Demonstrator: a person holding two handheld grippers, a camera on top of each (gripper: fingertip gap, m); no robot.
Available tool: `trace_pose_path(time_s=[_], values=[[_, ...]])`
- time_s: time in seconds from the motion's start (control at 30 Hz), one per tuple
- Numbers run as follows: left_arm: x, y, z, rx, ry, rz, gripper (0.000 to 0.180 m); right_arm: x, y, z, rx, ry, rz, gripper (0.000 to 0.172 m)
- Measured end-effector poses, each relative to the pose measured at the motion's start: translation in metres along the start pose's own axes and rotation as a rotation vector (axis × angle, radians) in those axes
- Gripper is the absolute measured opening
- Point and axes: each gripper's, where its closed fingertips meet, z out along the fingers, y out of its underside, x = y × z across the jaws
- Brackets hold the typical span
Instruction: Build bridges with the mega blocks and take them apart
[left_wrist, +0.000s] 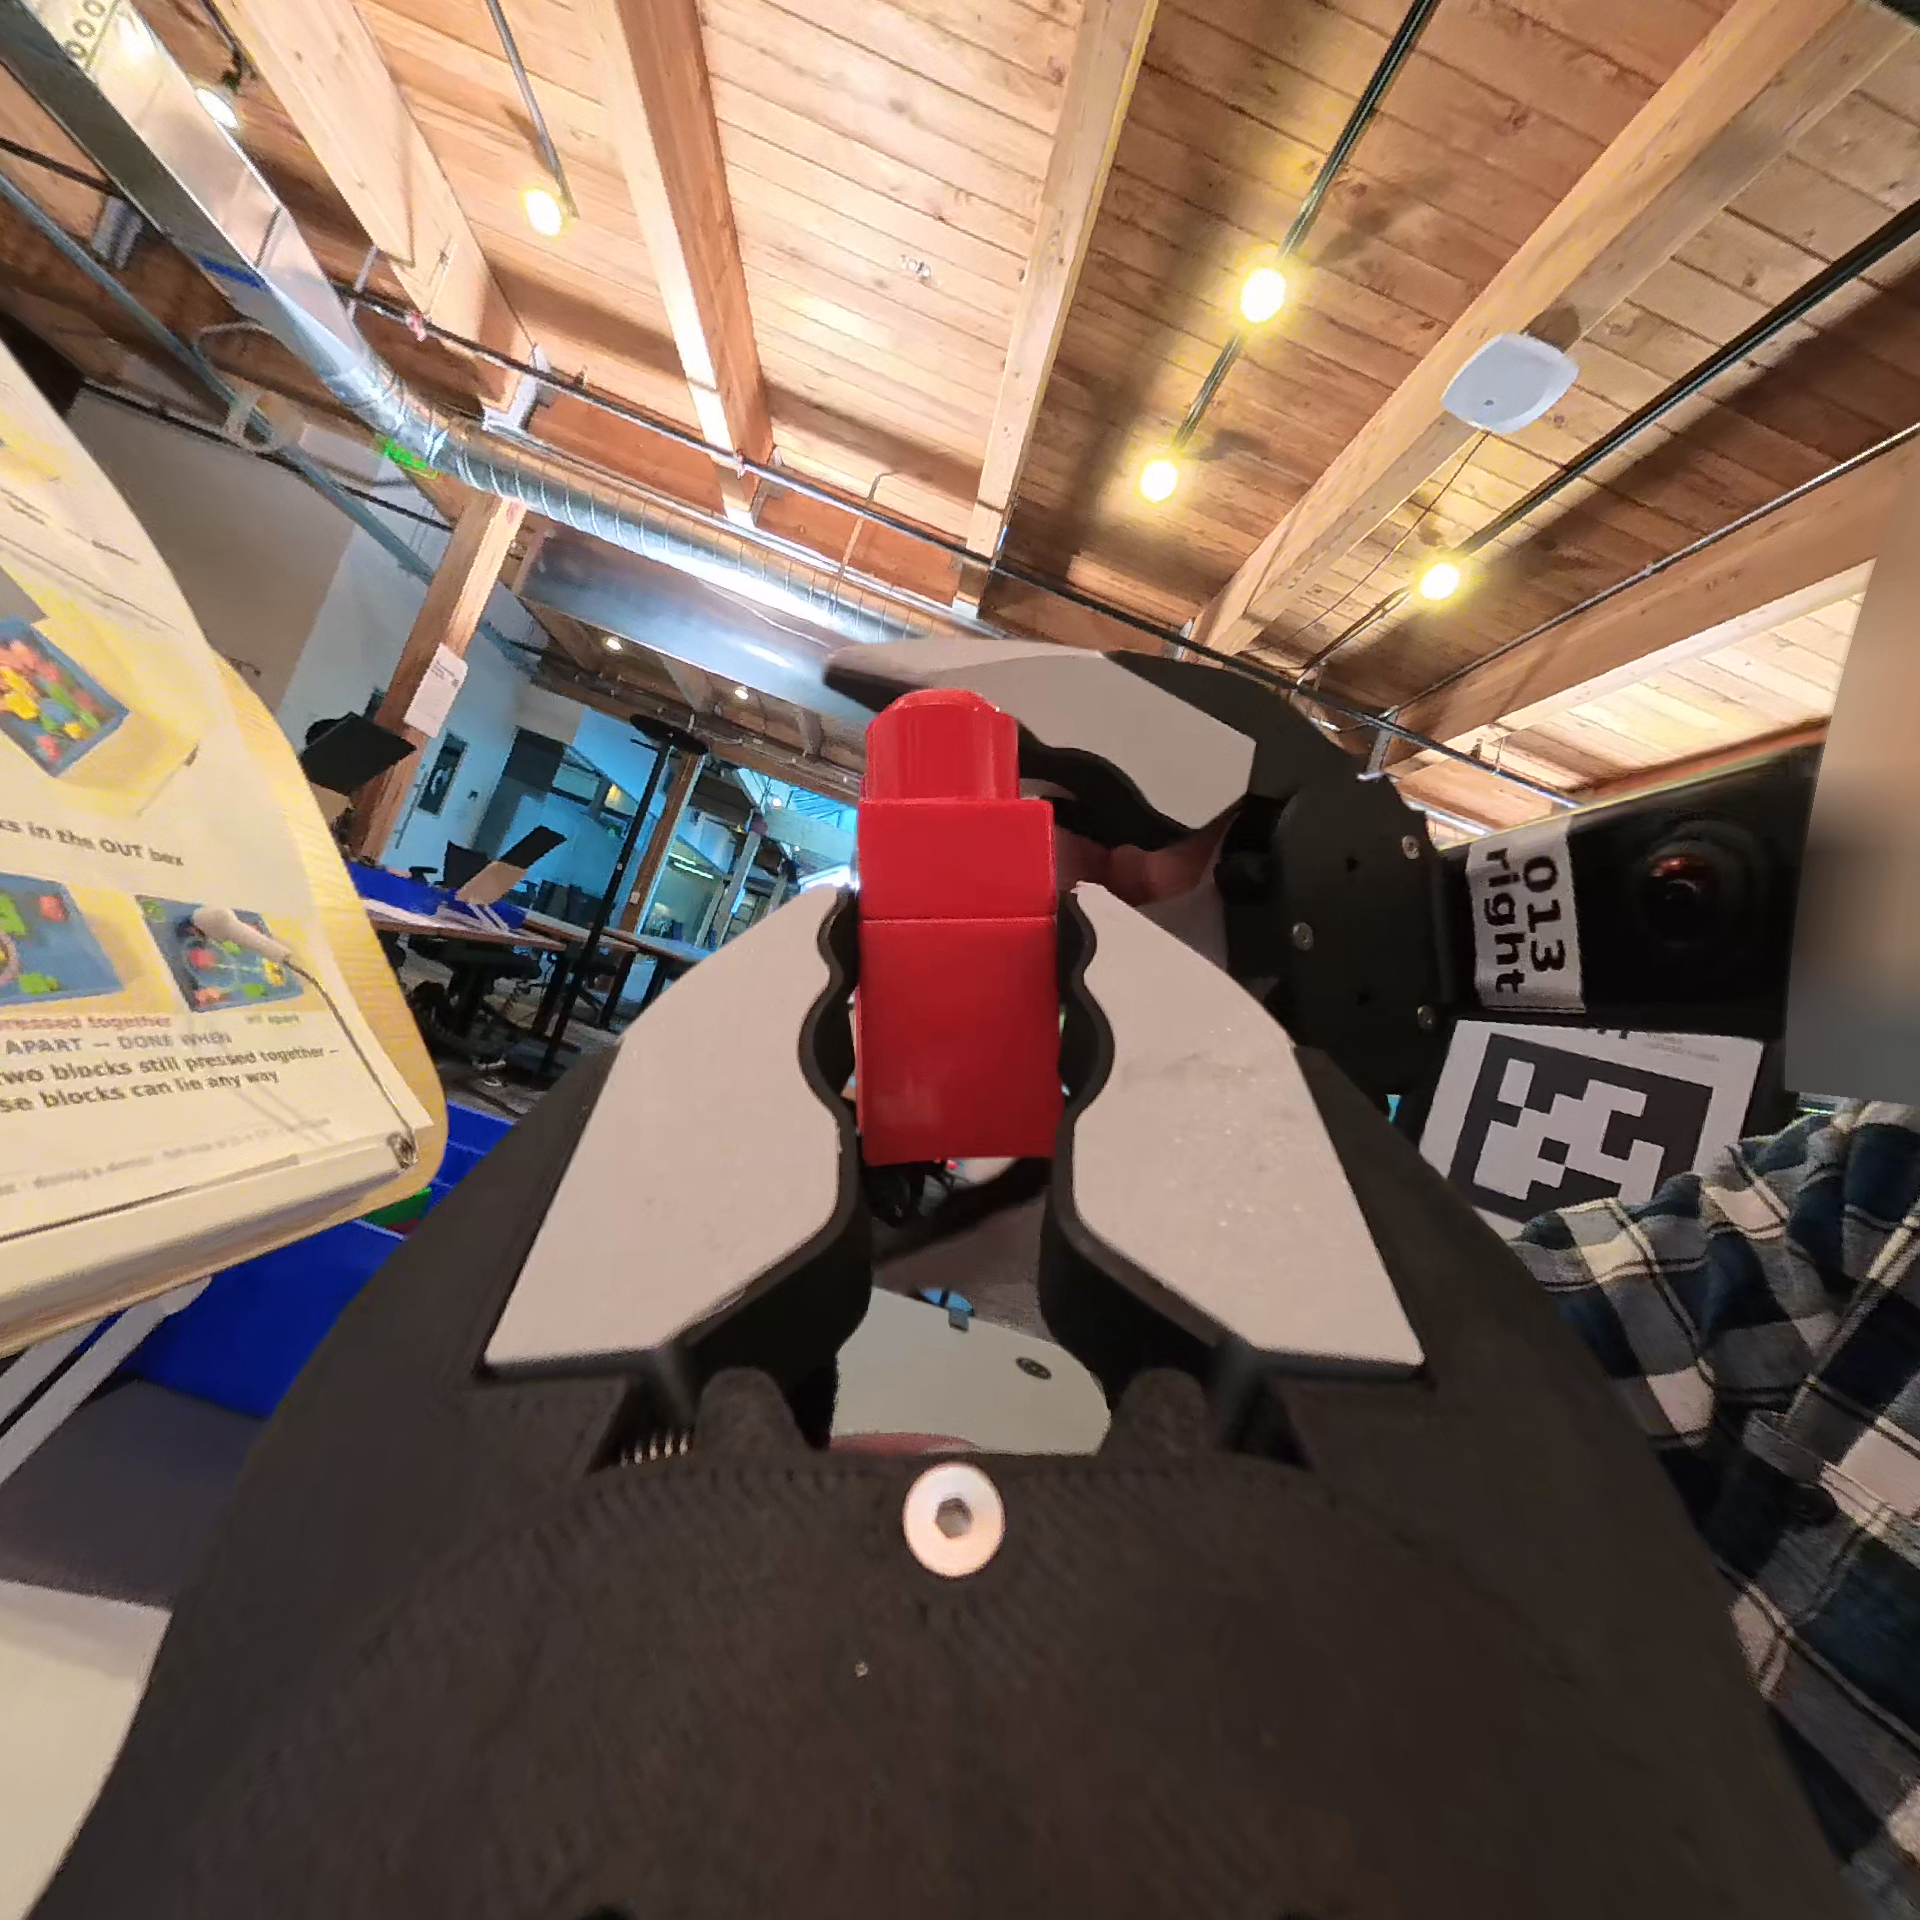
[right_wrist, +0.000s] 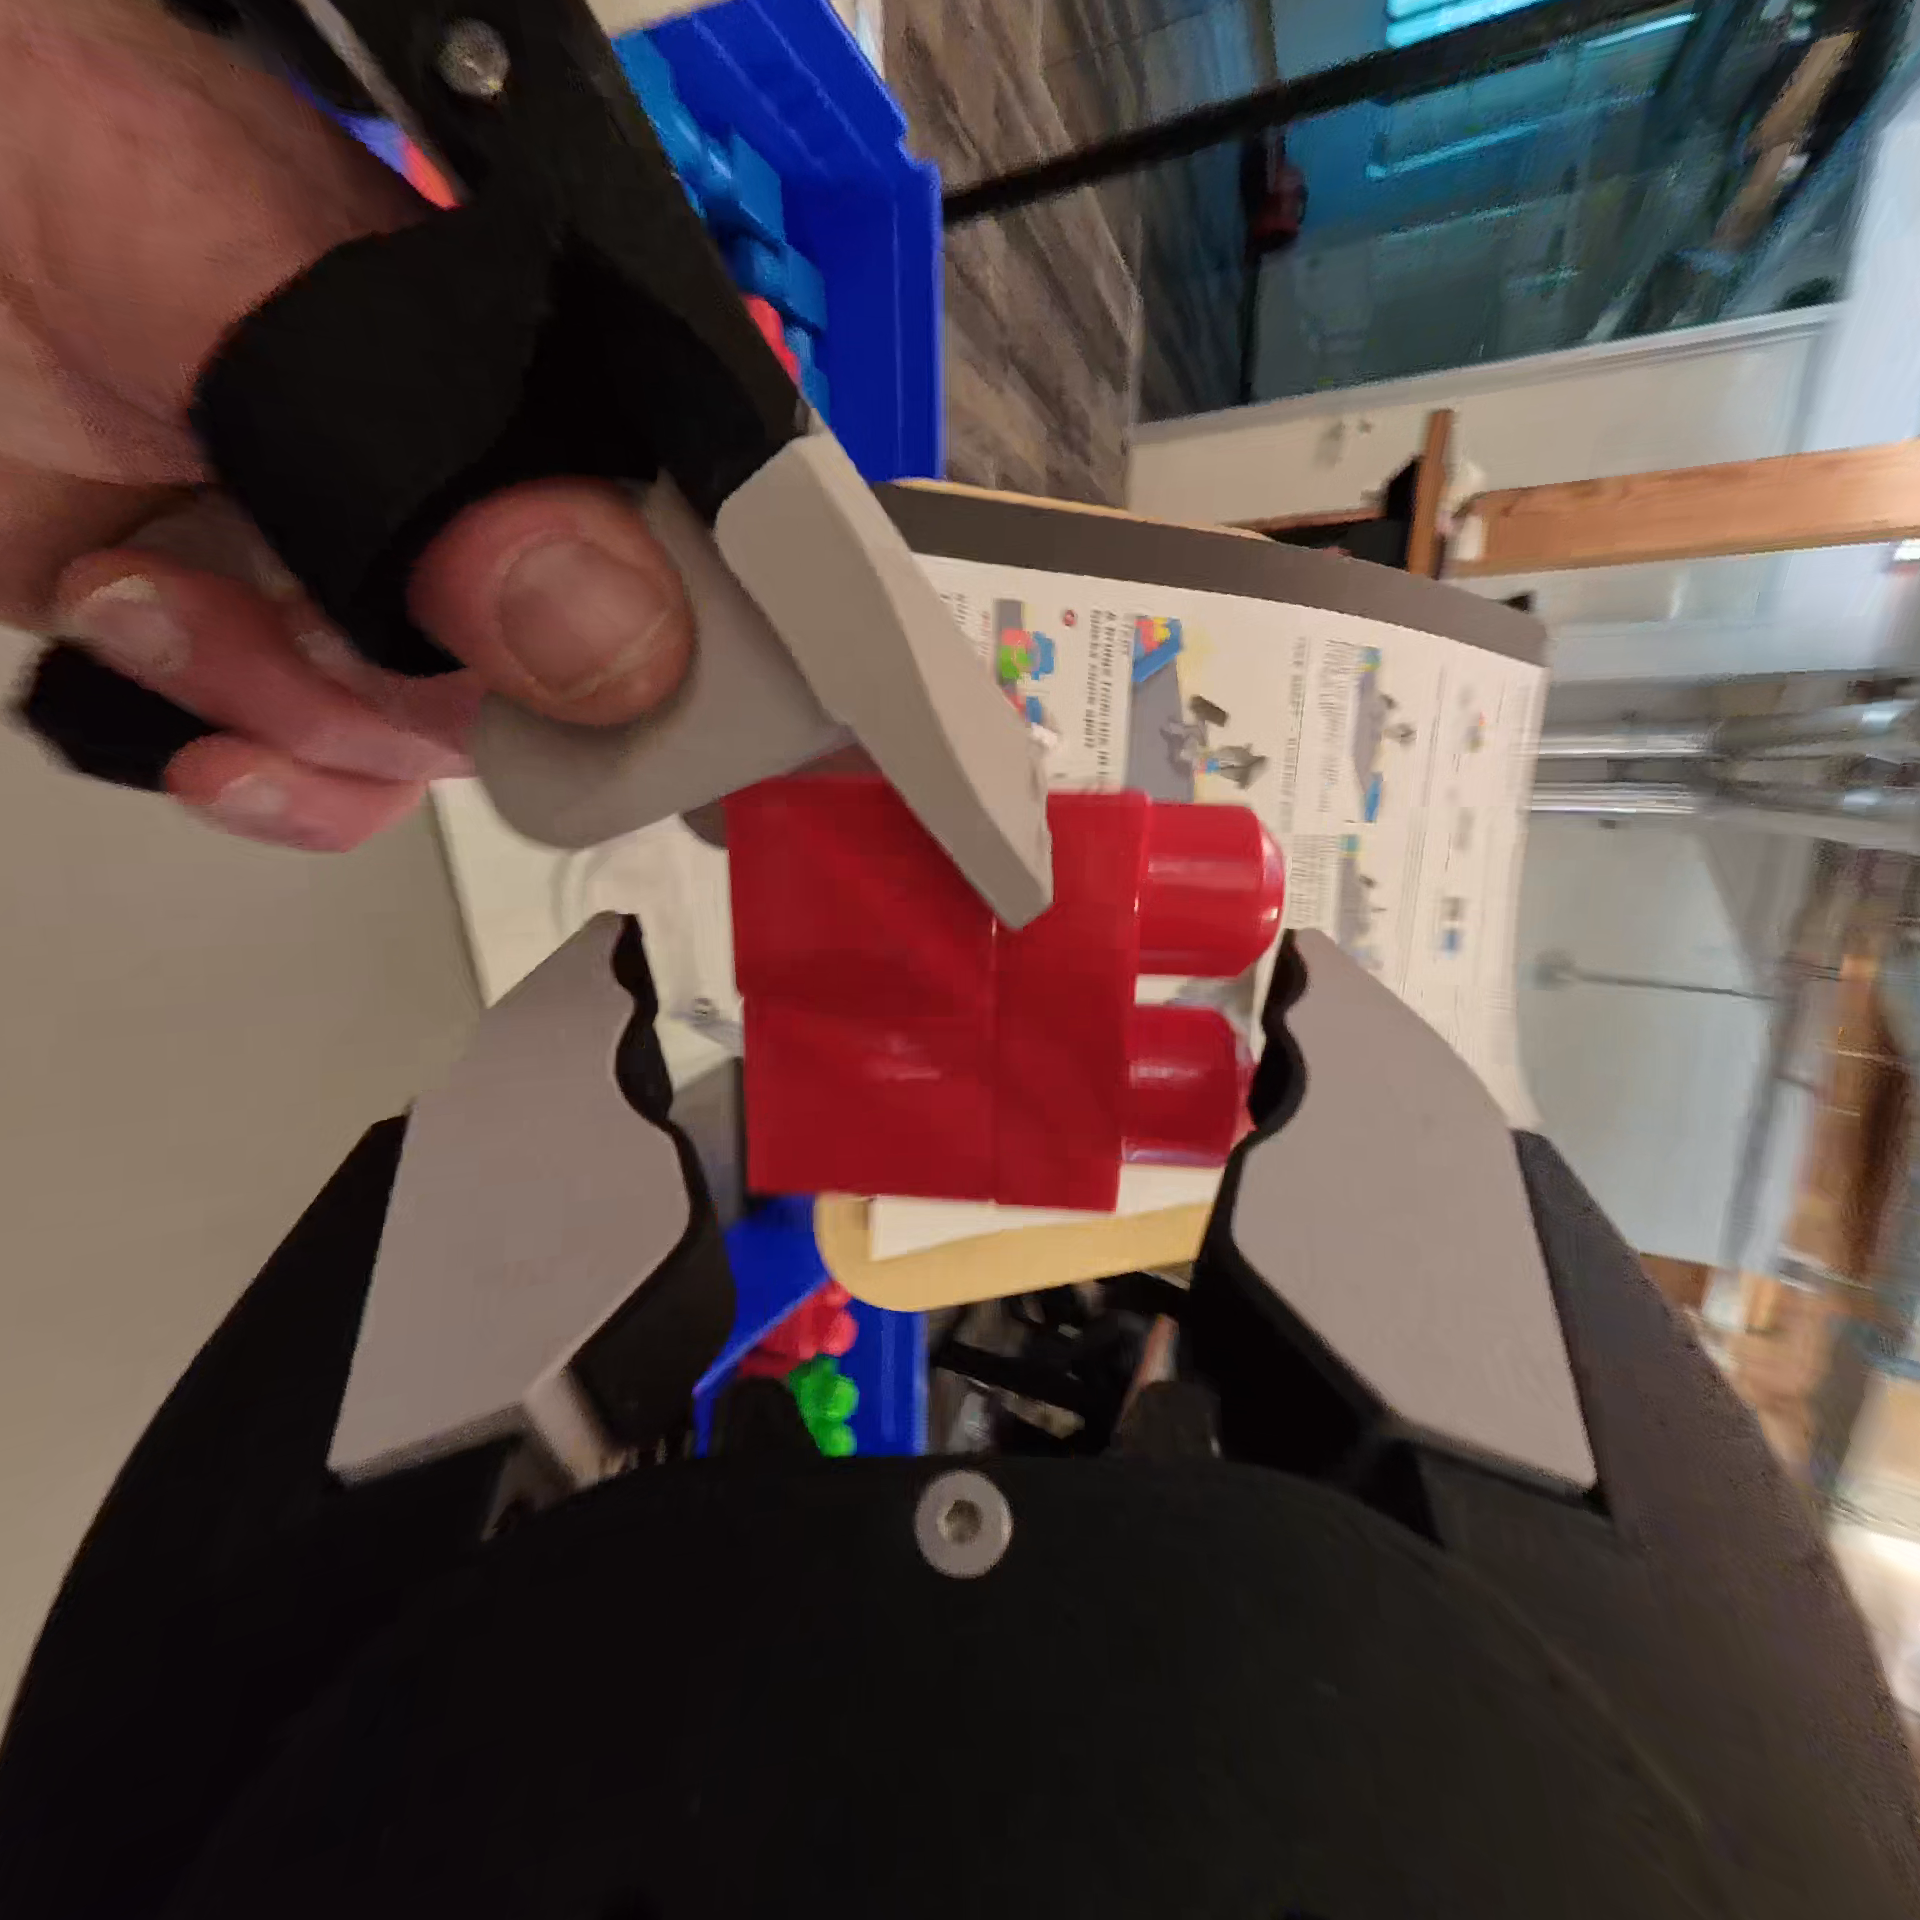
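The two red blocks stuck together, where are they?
The red blocks sit up in the air, pinched by the left gripper, between the right gripper's wide-open fingers.

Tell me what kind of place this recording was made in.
Probably an open-plan office or workshop in a converted industrial building: a wooden beam ceiling with exposed metal ductwork, track lights, and desks with chairs in the background.

White tabletop (left_wrist: 62, 1662) — blue bin (left_wrist: 260, 1340) and upright instruction card (left_wrist: 156, 935) on it.
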Motion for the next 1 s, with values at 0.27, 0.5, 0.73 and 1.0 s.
trace_pose_path(time_s=[0.27, 0.5, 0.73, 1.0], values=[[-0.001, -0.009, -0.006, -0.09, 0.072, 0.067, 0.036, 0.024, 0.009, -0.045, 0.294, -0.521, 0.428, 0.076], [0.007, 0.004, -0.004, -0.188, 0.117, 0.151, 0.036, 0.009, -0.003, -0.043, 0.297, -0.834, 0.398, 0.065], [0.012, 0.014, -0.002, -0.234, 0.132, 0.21, 0.036, -0.005, -0.004, -0.037, 0.251, -0.968, 0.346, 0.034], [0.011, 0.004, -0.001, -0.201, 0.084, 0.229, 0.042, 0.02, 0.021, -0.052, 0.241, -0.926, 0.354, 0.034]])
